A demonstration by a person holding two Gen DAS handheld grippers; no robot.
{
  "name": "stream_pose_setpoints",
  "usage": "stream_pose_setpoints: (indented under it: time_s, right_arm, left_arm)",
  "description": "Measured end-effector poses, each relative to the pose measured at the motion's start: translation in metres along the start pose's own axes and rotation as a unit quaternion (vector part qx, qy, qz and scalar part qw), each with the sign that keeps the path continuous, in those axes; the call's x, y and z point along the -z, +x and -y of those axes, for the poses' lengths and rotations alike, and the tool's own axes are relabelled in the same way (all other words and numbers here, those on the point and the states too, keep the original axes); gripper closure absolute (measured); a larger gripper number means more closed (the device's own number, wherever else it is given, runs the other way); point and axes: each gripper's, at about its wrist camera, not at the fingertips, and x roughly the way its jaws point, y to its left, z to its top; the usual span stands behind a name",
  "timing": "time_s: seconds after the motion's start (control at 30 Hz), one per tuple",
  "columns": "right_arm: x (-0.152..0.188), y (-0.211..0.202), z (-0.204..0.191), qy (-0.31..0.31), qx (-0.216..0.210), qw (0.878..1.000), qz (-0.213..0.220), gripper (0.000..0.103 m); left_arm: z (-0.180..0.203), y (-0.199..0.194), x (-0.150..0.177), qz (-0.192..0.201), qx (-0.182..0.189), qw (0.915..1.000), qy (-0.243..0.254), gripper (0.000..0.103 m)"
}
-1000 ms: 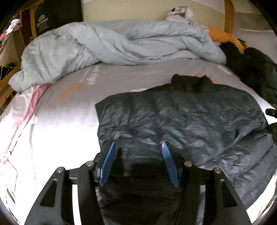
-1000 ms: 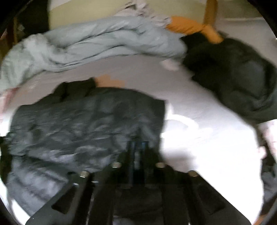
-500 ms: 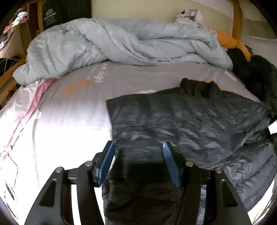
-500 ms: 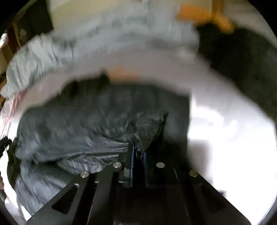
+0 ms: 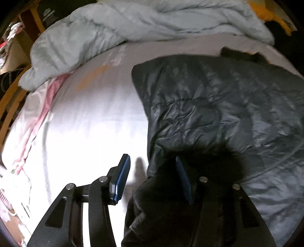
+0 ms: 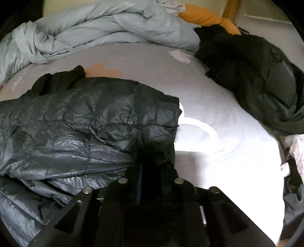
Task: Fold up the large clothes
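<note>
Now my left claw (image 5: pixel 152 176) has its blue pads (image 5: pixel 121 180) apart and closing, pointed steeply down at the near left corner of the dark puffer jacket (image 5: pixel 218 106). One pad sits over bare bed sheet (image 5: pixel 91 129), just off the jacket's edge; the other is over the jacket in deep shadow. The hem edge runs between them, but I see no pad pressing on it, so nothing is held there.

My right claw (image 6: pixel 150 176) is over the jacket's (image 6: pixel 85 129) near right corner. Its jaws are narrow and opening, with a dark fold of fabric bunched in front of them; in that shadow I cannot tell whether cloth is between the pads or pinched.

Outward from the claws, the jacket lies spread across the middle of the bed, its dark collar (image 6: pixel 60 79) at the far end. Beyond the collar is a heaped pale blue duvet (image 5: pixel 133 28). To the jacket's right, well apart, lies a second dark coat (image 6: pixel 256 76), with something orange (image 6: pixel 207 17) behind it.

I judge the step to be taking both hem corners to fold the jacket up toward the collar. To do it well, I should bring the left claw slightly toward the jacket so both pads straddle the edge, bite through every layer, and lift both corners evenly, since this slick fabric may slip.
</note>
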Motion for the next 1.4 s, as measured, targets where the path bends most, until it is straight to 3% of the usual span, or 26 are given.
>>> stream_pose_setpoints:
  time_s: [0.1,0.2,0.33,0.4,0.43,0.5,0.6,0.67,0.73,0.8,0.97,1.1,1.2,1.3,1.4]
  right_arm:
    - [-0.002,-0.02,-0.002,0.004,-0.001,1.0,0.031,0.06]
    - [-0.003,-0.043,0.002,0.006,-0.01,0.997,0.072,0.045]
    - [0.002,-0.073,0.006,0.011,-0.058,0.993,0.102,0.04]
    - [0.011,-0.091,0.005,0.011,-0.08,0.99,0.12,0.025]
    - [0.017,-0.1,0.005,0.007,-0.085,0.988,0.13,0.022]
    - [0.028,-0.117,0.001,-0.008,-0.086,0.984,0.154,0.018]
    - [0.045,-0.136,0.0,-0.021,-0.084,0.98,0.178,0.017]
    - [0.057,-0.144,0.002,-0.019,-0.09,0.978,0.185,0.016]
    - [0.072,-0.147,0.005,-0.019,-0.098,0.978,0.181,0.016]
    - [0.084,-0.147,0.008,-0.018,-0.101,0.979,0.175,0.016]
    - [0.113,-0.133,0.016,-0.006,-0.105,0.985,0.134,0.016]
    - [0.133,-0.11,0.021,0.009,-0.121,0.989,0.087,0.016]
    - [0.143,-0.089,0.025,0.008,-0.141,0.989,0.046,0.016]
    - [0.152,-0.075,0.03,0.021,-0.162,0.986,0.016,0.016]
    - [0.154,-0.076,0.037,0.028,-0.178,0.984,0.003,0.016]
  left_arm:
    - [0.001,-0.005,0.001,0.017,-0.002,0.9999,-0.001,0.054]
    - [-0.007,-0.031,0.0,0.08,0.023,0.9963,-0.021,0.054]
    - [-0.021,-0.076,0.002,0.156,0.066,0.9841,-0.054,0.054]
    - [-0.025,-0.095,0.006,0.178,0.086,0.9783,-0.061,0.054]
    - [-0.026,-0.103,0.007,0.187,0.092,0.976,-0.063,0.054]
    - [-0.025,-0.119,0.013,0.204,0.099,0.972,-0.062,0.05]
    - [-0.027,-0.136,0.025,0.228,0.105,0.9664,-0.055,0.037]
    - [-0.027,-0.145,0.036,0.237,0.113,0.9637,-0.045,0.025]
    - [-0.024,-0.152,0.048,0.242,0.122,0.9617,-0.038,0.021]
    - [-0.02,-0.154,0.062,0.242,0.13,0.9609,-0.038,0.018]
    - [-0.015,-0.132,0.09,0.192,0.145,0.9693,-0.05,0.015]
    - [-0.008,-0.108,0.101,0.16,0.118,0.9792,-0.041,0.015]
    - [-0.002,-0.081,0.109,0.111,0.102,0.988,-0.033,0.015]
    - [-0.003,-0.059,0.124,0.073,0.103,0.9907,-0.051,0.014]
    - [-0.004,-0.063,0.129,0.091,0.099,0.9898,-0.048,0.014]
